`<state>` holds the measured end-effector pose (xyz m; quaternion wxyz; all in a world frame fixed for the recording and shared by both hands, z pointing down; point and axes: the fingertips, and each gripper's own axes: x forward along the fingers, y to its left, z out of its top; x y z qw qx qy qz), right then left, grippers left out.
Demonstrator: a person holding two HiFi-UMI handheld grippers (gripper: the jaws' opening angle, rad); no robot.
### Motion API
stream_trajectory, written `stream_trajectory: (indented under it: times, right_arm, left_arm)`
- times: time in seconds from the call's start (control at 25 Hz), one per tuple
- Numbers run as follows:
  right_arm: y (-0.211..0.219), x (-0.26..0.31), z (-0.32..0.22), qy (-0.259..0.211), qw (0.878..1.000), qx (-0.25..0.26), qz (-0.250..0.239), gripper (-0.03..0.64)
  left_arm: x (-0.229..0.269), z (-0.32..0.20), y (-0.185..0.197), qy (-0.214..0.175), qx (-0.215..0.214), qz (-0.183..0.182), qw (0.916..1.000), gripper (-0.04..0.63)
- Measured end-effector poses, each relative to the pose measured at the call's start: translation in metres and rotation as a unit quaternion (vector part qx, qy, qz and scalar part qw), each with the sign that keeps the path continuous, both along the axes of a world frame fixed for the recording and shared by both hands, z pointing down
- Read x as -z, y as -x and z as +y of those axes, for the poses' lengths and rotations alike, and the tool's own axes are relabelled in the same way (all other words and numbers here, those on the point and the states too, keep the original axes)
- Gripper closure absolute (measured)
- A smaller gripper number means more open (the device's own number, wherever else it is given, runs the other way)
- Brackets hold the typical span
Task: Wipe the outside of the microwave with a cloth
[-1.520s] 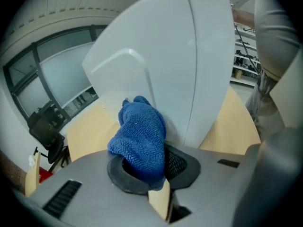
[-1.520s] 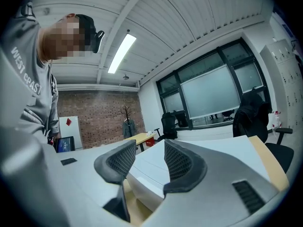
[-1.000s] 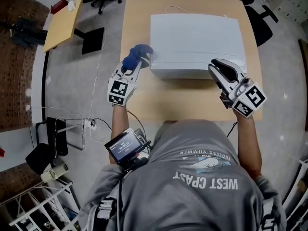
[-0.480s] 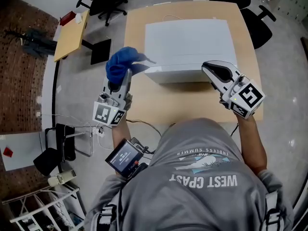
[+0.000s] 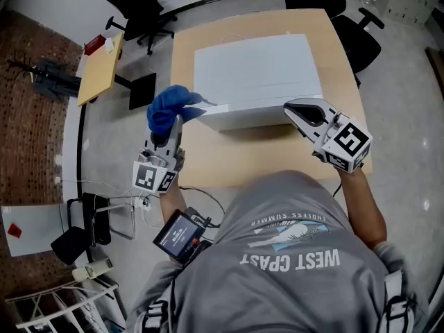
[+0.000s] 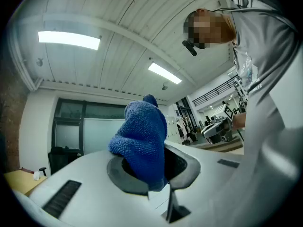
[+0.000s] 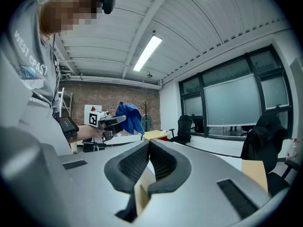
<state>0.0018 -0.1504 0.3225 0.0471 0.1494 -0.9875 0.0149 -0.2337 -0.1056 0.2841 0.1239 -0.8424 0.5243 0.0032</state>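
— Can you see the cloth (image 5: 168, 108) from where you stand?

— Yes. It's blue and bunched into a lump that sticks out of the left gripper (image 5: 173, 121). The jaws are nearly together and pinch it firmly, and the loose part puffs out past the tips.

— Is it on the microwave (image 5: 257, 68)?

— It's right by the front left corner, up near the top edge. From here I can't tell whether the fabric touches the white casing or sits just off it. The gripper itself is out beyond the left edge of the table (image 5: 229, 159), pointing roughly level.

— And the other hand?

— The right gripper (image 5: 290, 109) is over at the opposite front corner, with its nose close to the microwave's front right edge. Whether it touches, I can't say. Its jaws have just been closing and now the pads meet, with nothing between them.

— How does the microwave sit?

— Flat on the wooden table, toward the far side. A strip of tabletop shows in front of it, between it and the person (image 5: 291, 255) in the grey shirt, who leans over both grippers.
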Motion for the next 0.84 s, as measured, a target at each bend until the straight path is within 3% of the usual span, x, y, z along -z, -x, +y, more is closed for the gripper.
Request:
stream_trajectory:
  times: [0.4, 0.84]
  right_arm:
    - [-0.026, -0.003, -0.011, 0.008, 1.000, 0.001, 0.001, 0.595]
    - [-0.006, 0.006, -0.003, 0.013, 1.000, -0.005, 0.002, 0.595]
  left_arm:
    - [-0.001, -0.008, -0.027, 0.003, 0.004, -0.005, 1.0000, 0.532]
    - [0.008, -0.003, -0.007, 0.006, -0.001, -0.004, 1.0000, 0.532]
